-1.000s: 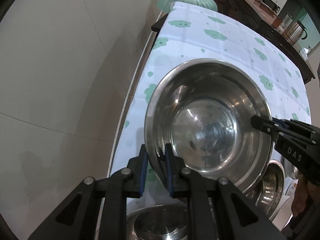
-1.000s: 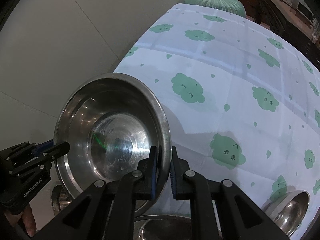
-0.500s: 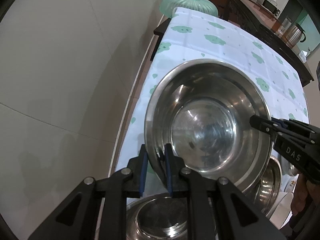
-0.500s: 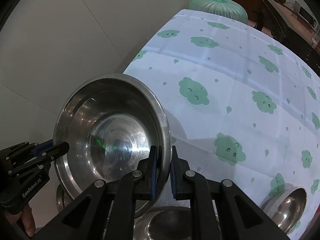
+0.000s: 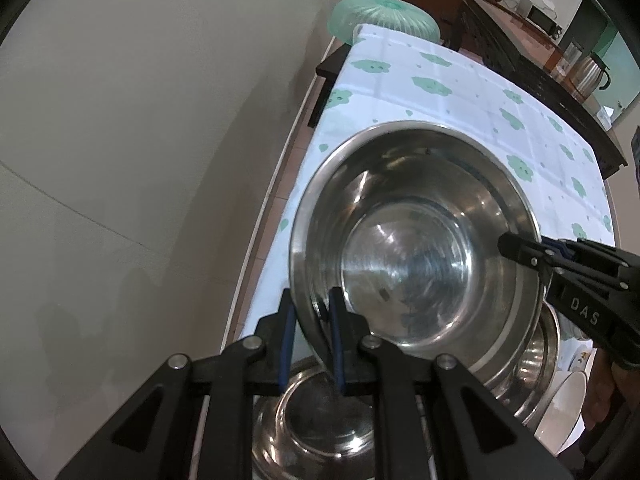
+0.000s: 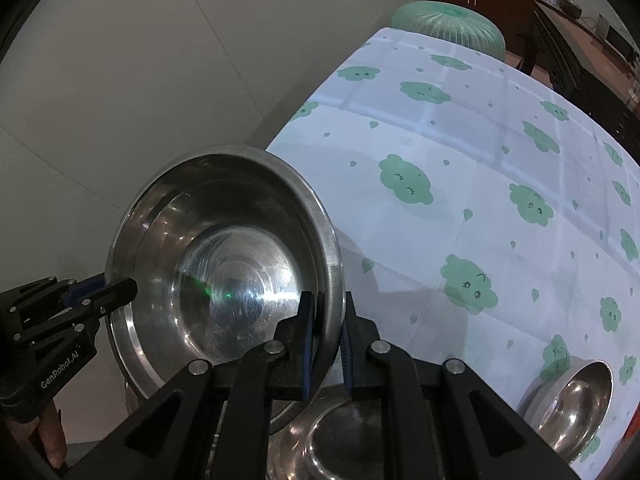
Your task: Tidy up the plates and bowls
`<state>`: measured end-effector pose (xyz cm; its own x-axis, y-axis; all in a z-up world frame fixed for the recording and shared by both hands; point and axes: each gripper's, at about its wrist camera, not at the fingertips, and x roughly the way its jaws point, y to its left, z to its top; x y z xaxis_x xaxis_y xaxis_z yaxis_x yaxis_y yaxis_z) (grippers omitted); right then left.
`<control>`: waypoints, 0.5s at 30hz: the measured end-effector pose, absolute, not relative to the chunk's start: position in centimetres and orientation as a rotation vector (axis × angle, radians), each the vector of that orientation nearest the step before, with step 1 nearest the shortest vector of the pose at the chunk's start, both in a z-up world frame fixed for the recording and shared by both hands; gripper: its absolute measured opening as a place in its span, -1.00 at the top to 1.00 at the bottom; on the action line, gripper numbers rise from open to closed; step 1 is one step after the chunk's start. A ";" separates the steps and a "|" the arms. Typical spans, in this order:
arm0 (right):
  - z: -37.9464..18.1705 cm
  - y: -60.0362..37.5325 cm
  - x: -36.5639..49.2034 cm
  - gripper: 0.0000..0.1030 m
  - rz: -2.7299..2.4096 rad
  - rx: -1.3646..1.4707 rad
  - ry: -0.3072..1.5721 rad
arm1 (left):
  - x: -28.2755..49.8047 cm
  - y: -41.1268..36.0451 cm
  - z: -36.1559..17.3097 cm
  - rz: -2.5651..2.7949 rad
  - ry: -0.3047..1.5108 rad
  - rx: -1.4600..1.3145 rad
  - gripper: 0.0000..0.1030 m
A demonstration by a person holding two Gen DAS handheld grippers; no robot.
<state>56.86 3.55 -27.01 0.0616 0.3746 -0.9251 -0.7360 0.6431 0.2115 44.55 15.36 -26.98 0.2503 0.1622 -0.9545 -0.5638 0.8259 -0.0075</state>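
A large steel bowl (image 5: 412, 248) is held in the air, tilted, above the near end of the table. My left gripper (image 5: 311, 320) is shut on its left rim. My right gripper (image 6: 325, 320) is shut on its right rim; the bowl (image 6: 224, 264) fills the left of the right wrist view. The right gripper (image 5: 532, 250) shows at the bowl's far rim in the left wrist view, and the left gripper (image 6: 108, 292) shows in the right wrist view. Another steel bowl (image 5: 316, 432) sits below.
A small steel bowl (image 6: 576, 408) lies on the cloud-print tablecloth (image 6: 480, 160) at the lower right. More steel bowls (image 5: 536, 360) and a white dish (image 5: 560, 408) sit under the held bowl. A green plastic cover (image 5: 380, 16) is at the table's far end. A wall runs along the left.
Both grippers have lifted the large bowl higher and back; more of the table and the bowl underneath now shows. The grip on both rims is unchanged.
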 end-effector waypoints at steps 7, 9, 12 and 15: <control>-26.6 3.4 55.1 0.75 0.889 -0.373 1.239 | 42.6 15.0 -26.7 0.529 1.220 -0.396 0.75; -26.5 3.4 54.6 0.75 0.895 -0.378 1.237 | 42.2 14.9 -26.7 0.530 1.218 -0.397 0.75; -26.4 3.3 53.9 0.75 0.902 -0.382 1.235 | 41.4 14.8 -26.6 0.535 1.218 -0.397 0.75; -26.1 3.4 53.1 0.75 0.908 -0.391 1.229 | 40.7 14.8 -26.4 0.537 1.215 -0.401 0.75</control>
<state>53.11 3.36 -26.10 0.0555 0.3818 -0.9226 -0.7700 0.6046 0.2039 40.65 14.78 -26.43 0.2505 0.1734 -0.9525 -0.5875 0.8092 -0.0071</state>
